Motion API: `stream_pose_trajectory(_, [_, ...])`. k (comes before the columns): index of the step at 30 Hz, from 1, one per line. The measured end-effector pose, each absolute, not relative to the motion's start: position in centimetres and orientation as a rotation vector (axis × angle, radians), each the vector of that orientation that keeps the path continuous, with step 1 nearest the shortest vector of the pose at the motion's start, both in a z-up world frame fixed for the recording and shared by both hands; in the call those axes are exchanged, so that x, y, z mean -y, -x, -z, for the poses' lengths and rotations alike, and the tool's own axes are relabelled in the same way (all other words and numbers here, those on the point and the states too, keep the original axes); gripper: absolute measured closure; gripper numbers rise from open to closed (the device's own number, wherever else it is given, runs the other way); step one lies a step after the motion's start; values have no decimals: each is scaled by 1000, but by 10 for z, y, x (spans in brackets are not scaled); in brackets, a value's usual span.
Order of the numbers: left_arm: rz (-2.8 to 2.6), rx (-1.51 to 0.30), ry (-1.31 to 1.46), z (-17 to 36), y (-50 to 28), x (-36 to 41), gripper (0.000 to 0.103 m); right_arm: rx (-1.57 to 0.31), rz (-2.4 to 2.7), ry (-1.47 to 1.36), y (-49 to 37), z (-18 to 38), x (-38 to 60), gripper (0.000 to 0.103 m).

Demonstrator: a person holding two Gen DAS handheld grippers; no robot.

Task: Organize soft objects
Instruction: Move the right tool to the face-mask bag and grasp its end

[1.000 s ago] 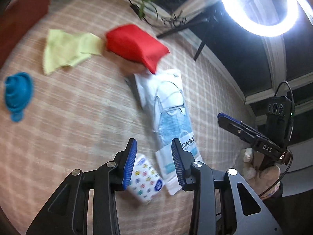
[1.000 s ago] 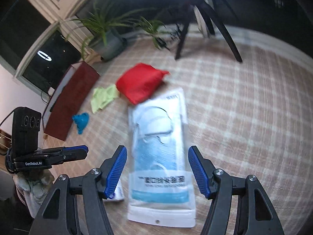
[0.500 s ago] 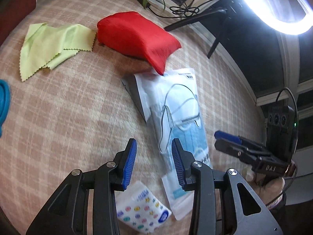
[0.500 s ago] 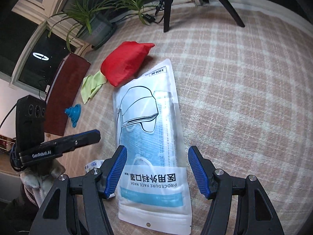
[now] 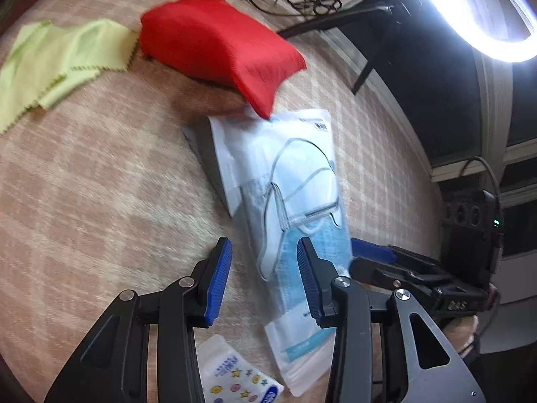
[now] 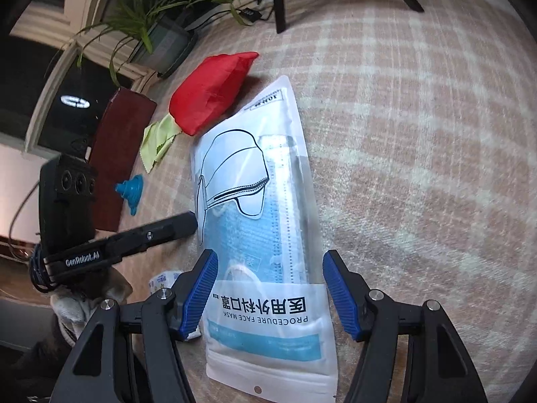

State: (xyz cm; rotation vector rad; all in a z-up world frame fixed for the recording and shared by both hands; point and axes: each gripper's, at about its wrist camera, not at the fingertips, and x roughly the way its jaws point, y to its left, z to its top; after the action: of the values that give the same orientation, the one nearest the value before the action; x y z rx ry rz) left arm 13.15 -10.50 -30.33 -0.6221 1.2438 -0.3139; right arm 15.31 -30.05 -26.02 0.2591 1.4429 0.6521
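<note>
Left wrist view. Left gripper (image 5: 264, 277): bottom centre, blue-padded jaws part-way open, nothing clamped; the left edge of the face-mask packet (image 5: 295, 215) lies under the gap, pads clear of it. Face-mask packet: white and blue pouch, flat on the plaid cloth surface (image 5: 100, 184), running from frame centre to lower right. Red pillow (image 5: 218, 43): upper centre, its lower corner just touching the packet's top edge. Yellow-green cloth (image 5: 57, 60): upper left, spread flat, its right edge against the pillow. Small tissue packet (image 5: 235, 379): bottom centre, printed with coloured stars and dots, partly hidden behind the gripper frame. Right gripper (image 5: 372, 255): right of frame, low beside the mask packet; only one blue tip is clear here. Ring light (image 5: 476, 30): upper right, lit.

Right wrist view. Right gripper (image 6: 270, 292): bottom centre, jaws roughly half open, straddling the lower part of the face-mask packet (image 6: 258, 201); pads stand off both edges, so no grip. Packet fills the centre, printed label end nearest the camera. Red pillow (image 6: 211, 94): upper left of centre, touching the packet's far end. Yellow-green cloth (image 6: 157, 141): left of the pillow, partly beneath it. Blue funnel (image 6: 131, 189): left, apart from the cloth. Left gripper (image 6: 188, 221): left of centre, tip just beside the packet's left edge. Tissue packet (image 6: 164, 280): a sliver at lower left. Potted plant (image 6: 157, 30): upper left.
</note>
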Motion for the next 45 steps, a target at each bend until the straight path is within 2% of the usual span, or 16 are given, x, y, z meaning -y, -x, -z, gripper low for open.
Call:
stream_pose_trajectory(8, [357,-1253,622,303,-127,112,64,-1468,-655,-457,-161,271,323,50])
stream_pose_trajectory(15, [373,-1250,596,296,-128,130,64,-1467,-656,-447,-161,271,321,52])
stream_pose_trajectory(25, [348,-1238,516,287,-130,148,64,-1477,-642,-424,-158,273,321,68])
stream_pose_trajectory(34, [338,-1210,521,272,-126,145,64,-1448,-628,-435,-156,262,319,69])
stream_pose_trajectory(45, [363,-1134,510,231,-125,131,66,-1370,-616,-441,-162,214,315,73])
